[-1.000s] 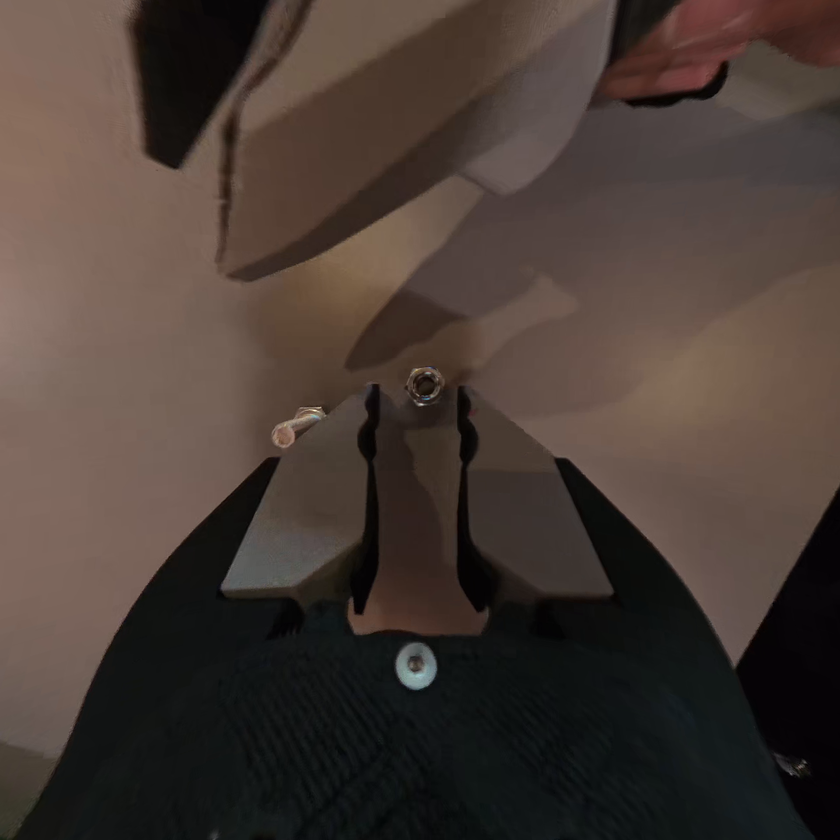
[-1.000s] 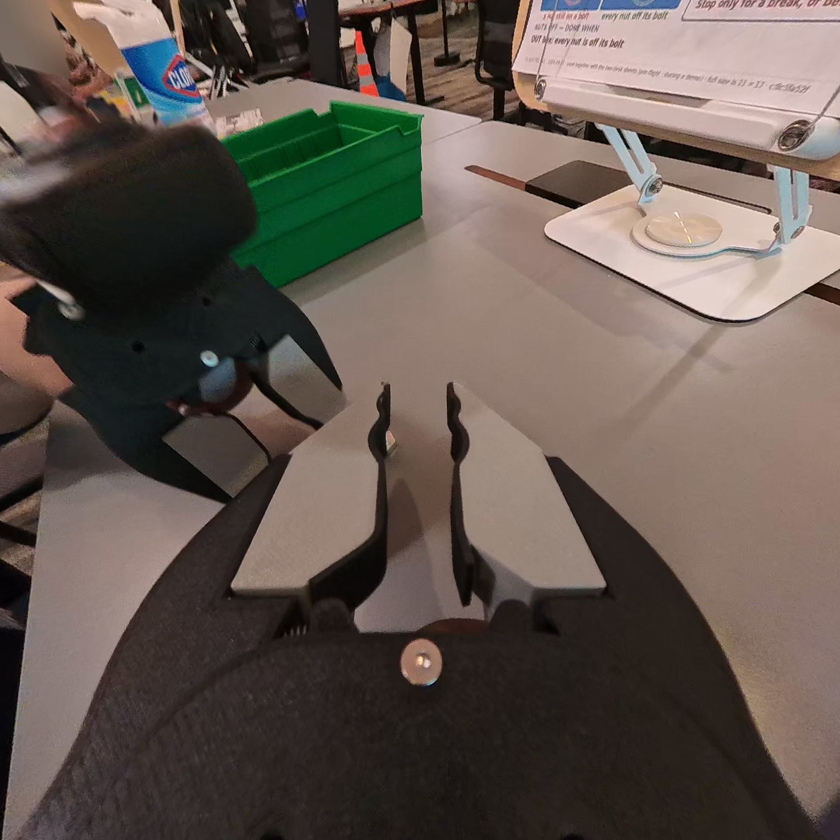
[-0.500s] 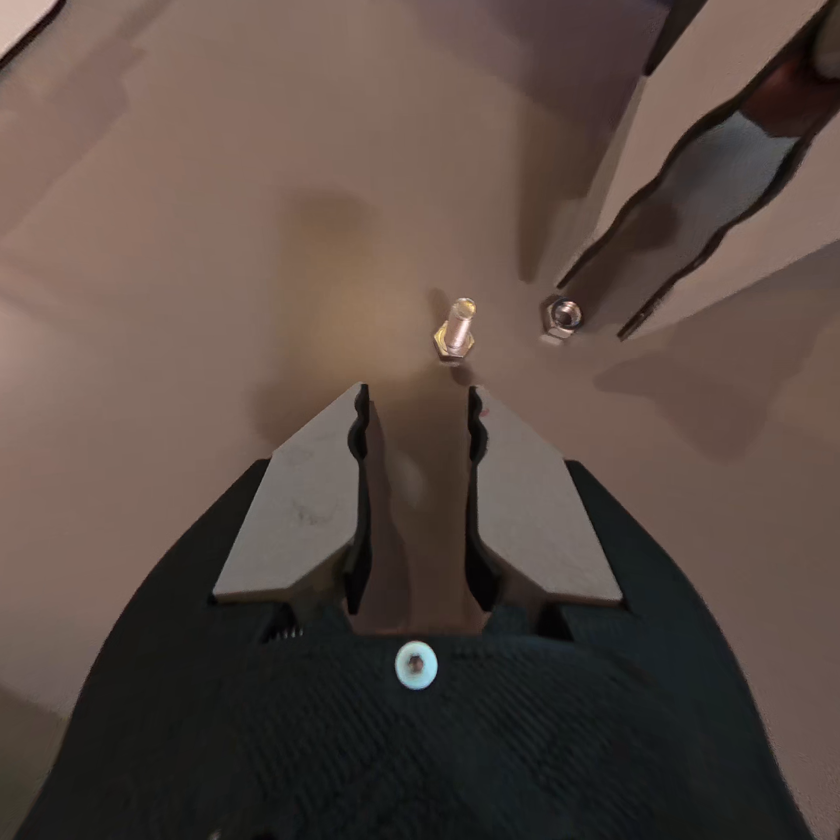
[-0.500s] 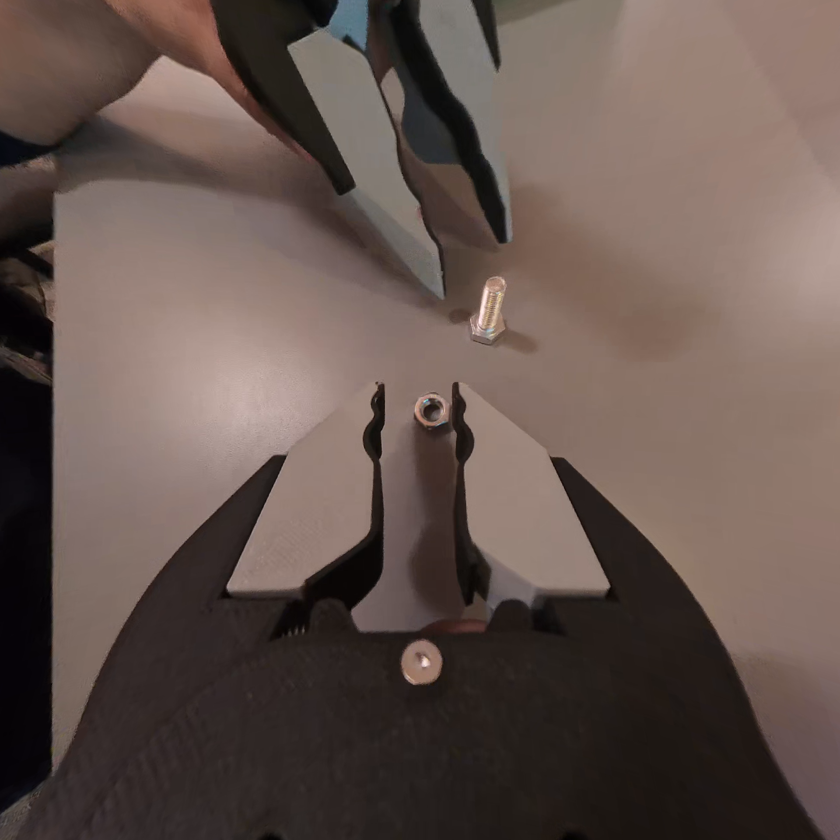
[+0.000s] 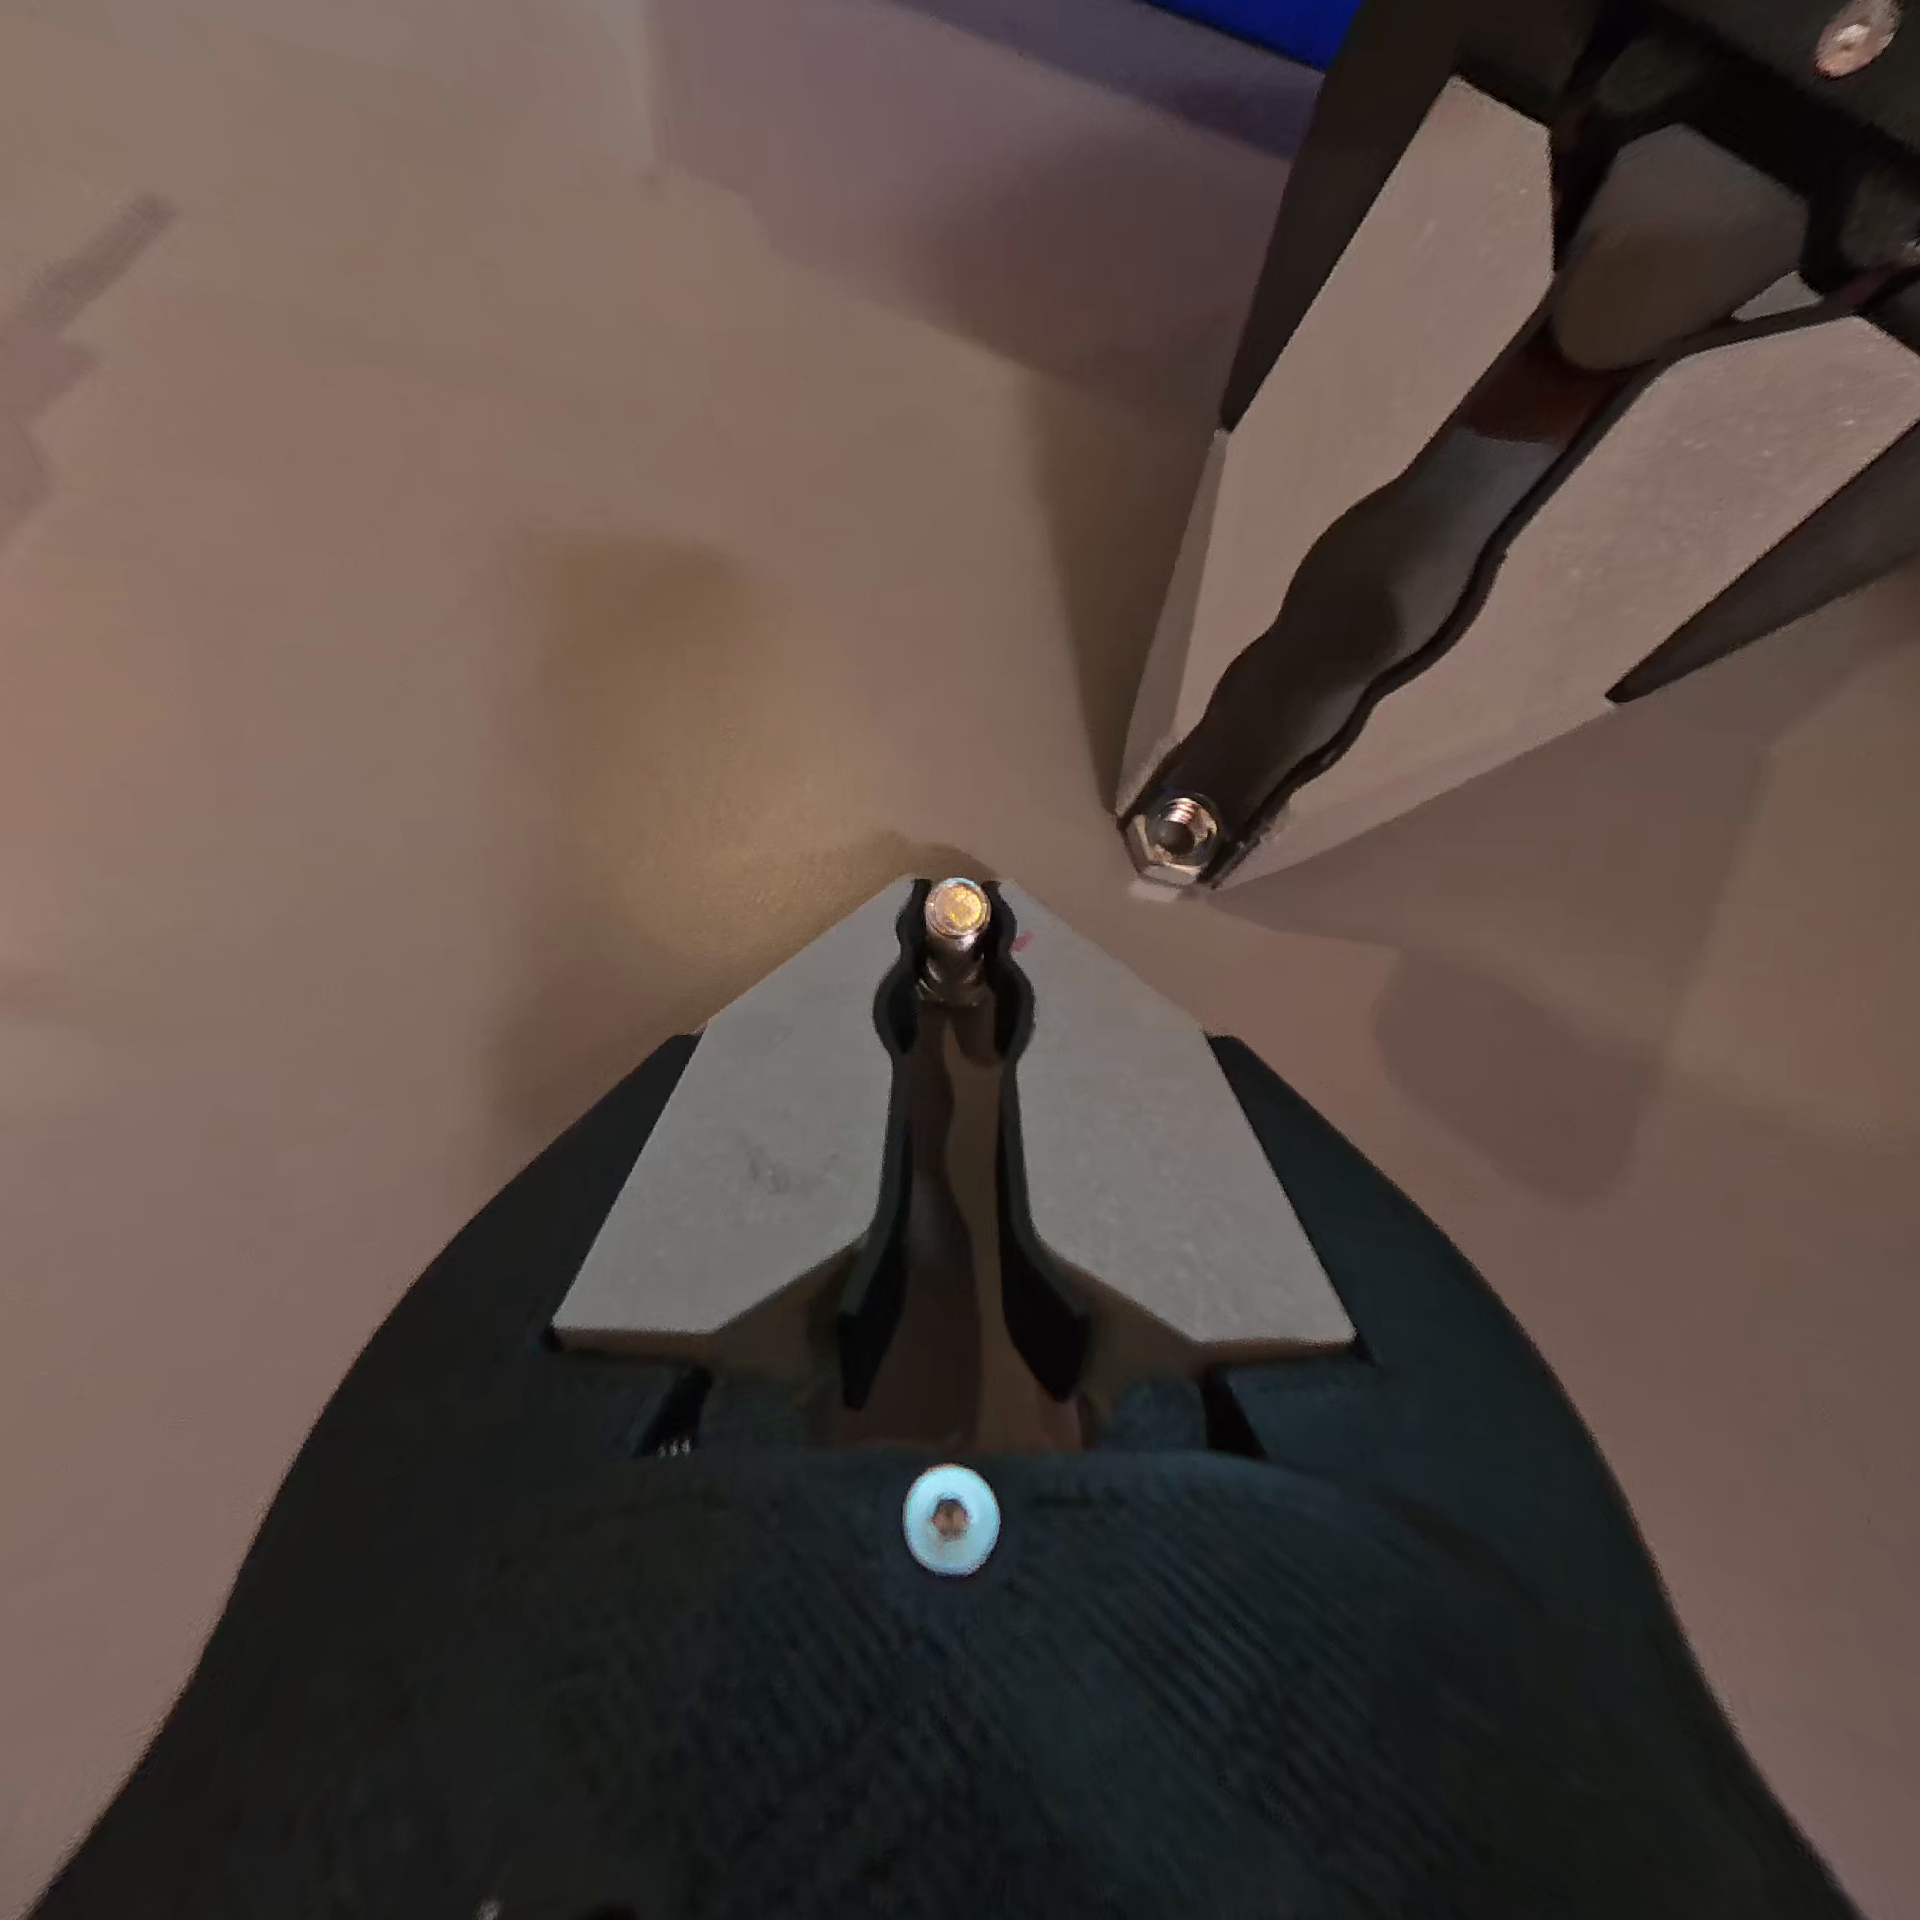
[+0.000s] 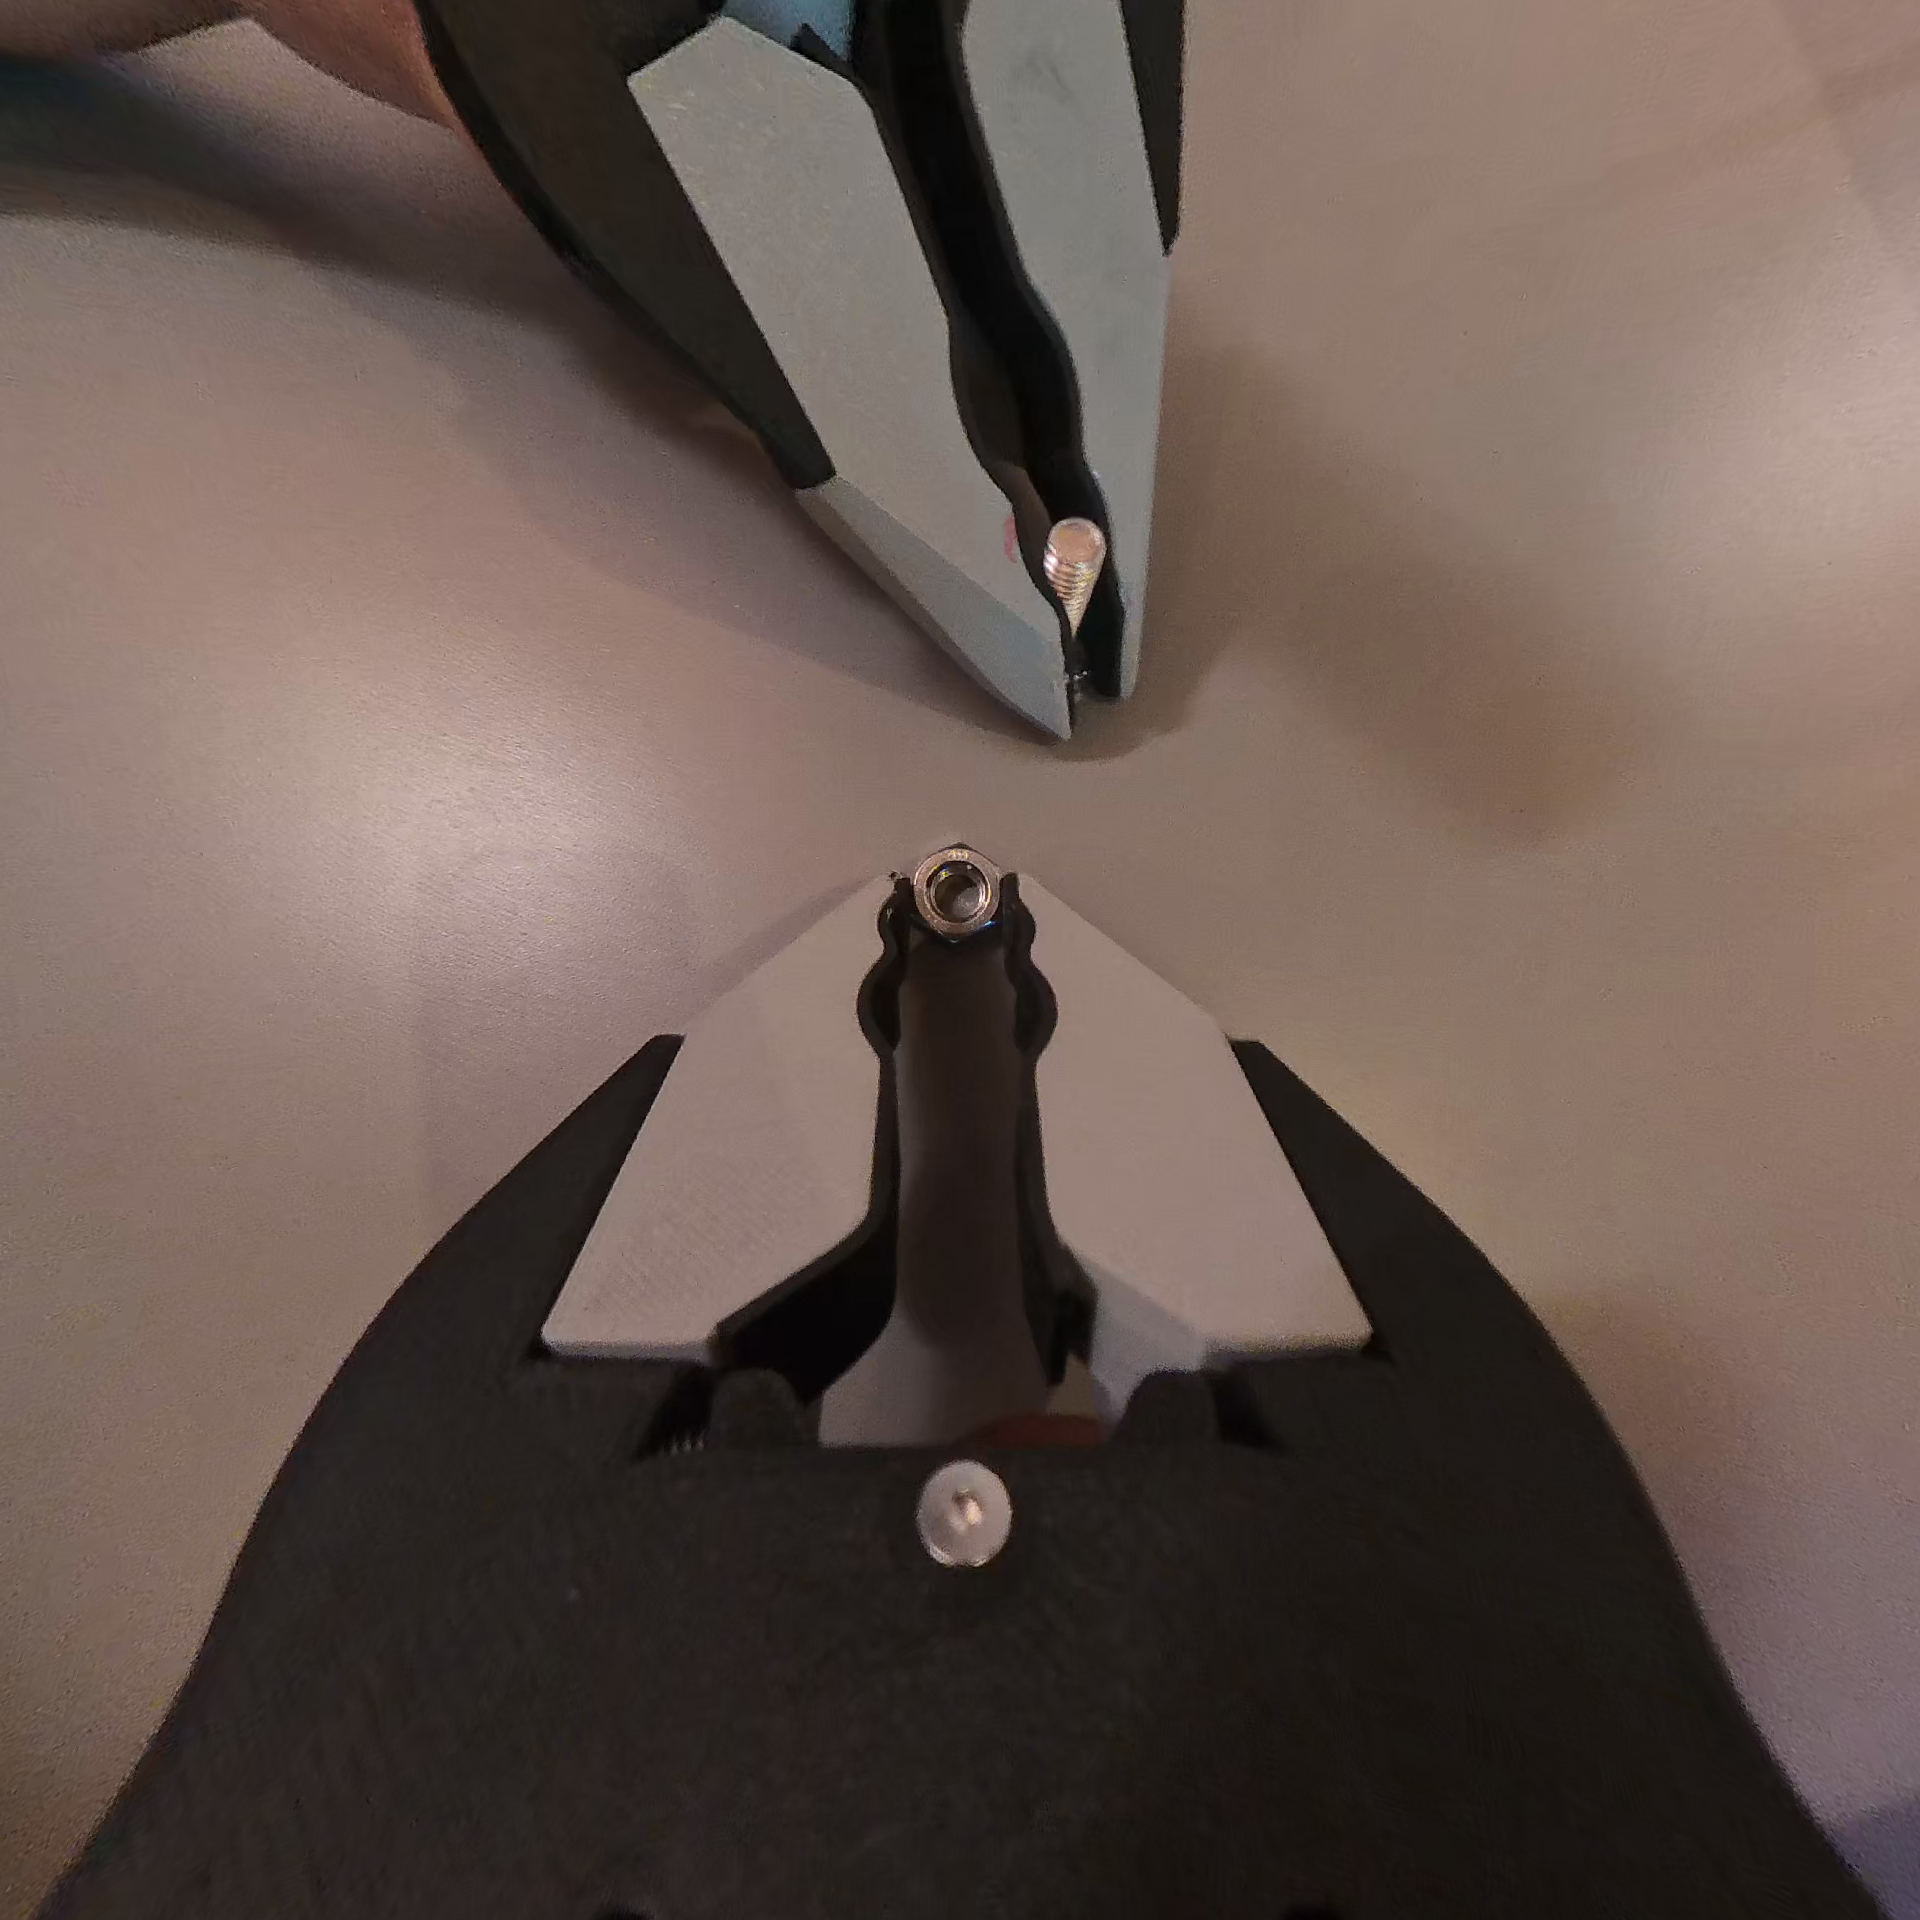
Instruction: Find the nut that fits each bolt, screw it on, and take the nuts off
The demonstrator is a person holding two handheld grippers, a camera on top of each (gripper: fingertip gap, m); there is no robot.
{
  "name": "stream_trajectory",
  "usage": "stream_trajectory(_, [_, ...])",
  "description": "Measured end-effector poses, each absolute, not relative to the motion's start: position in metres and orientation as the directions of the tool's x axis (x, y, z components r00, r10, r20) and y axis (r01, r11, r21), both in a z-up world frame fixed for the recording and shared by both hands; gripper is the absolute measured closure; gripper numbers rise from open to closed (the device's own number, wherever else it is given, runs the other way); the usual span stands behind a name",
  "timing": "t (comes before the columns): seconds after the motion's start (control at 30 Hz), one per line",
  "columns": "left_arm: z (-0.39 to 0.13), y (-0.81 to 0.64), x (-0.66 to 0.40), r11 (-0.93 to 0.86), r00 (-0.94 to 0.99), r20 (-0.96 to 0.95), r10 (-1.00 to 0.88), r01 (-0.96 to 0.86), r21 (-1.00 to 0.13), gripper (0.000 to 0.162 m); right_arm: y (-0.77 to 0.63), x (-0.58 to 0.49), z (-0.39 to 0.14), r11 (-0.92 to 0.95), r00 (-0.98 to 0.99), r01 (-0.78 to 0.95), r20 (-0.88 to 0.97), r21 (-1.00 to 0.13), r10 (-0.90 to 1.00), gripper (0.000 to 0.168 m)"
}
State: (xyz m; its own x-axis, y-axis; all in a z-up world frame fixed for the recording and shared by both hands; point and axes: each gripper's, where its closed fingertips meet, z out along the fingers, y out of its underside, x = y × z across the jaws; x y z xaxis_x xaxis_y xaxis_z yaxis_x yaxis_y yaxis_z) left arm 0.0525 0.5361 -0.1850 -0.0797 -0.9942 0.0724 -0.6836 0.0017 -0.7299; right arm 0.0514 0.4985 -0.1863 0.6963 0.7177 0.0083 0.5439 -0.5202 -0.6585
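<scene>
My left gripper (image 5: 958,914) is clenched on the bolt (image 5: 957,912), which stands upright between the fingertips, threaded end up, over the grey table (image 5: 416,623). My right gripper (image 6: 954,902) pinches the nut (image 6: 954,898) at its tips, hole facing up. The two tips sit near each other but apart. Both seem down at the table surface, though I cannot tell if they touch it.

Left claw (image 5: 958,914) pinched closed on bolt (image 5: 957,920), right claw (image 6: 958,902) pinched closed on nut (image 6: 957,900), tips angled down, near each other
</scene>
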Motion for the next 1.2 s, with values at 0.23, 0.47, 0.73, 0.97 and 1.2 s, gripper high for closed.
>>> stream_trajectory(0.23, [-0.185, 0.534, 0.045, 0.082, -0.065, -0.052, -0.997, -0.678, -0.73, 0.154, 0.501, 0.053, -0.172, -0.519, 0.708, 0.48, -0.037, -0.708, 0.706, 0.15])
stream_trajectory(0.47, [-0.185, 0.522, 0.051, 0.139, -0.099, -0.097, -0.99, -0.681, -0.719, 0.154, 0.523, 0.041, -0.13, -0.436, 0.754, 0.245, -0.113, -0.866, 0.647, 0.15])
stream_trajectory(0.73, [-0.184, 0.521, 0.05, 0.168, -0.103, -0.134, -0.986, -0.685, -0.709, 0.154, 0.531, 0.04, -0.148, -0.47, 0.781, 0.276, -0.09, -0.839, 0.618, 0.154])
stream_trajectory(0.97, [-0.182, 0.524, 0.049, 0.166, -0.094, -0.14, -0.986, -0.682, -0.712, 0.155, 0.534, 0.05, -0.154, -0.473, 0.805, 0.317, -0.031, -0.822, 0.593, 0.158])
stream_trajectory(1.2, [-0.179, 0.525, 0.05, 0.193, -0.091, -0.179, -0.98, -0.67, -0.716, 0.155, 0.53, 0.046, -0.14, -0.48, 0.778, 0.206, -0.155, -0.853, 0.609, 0.154])
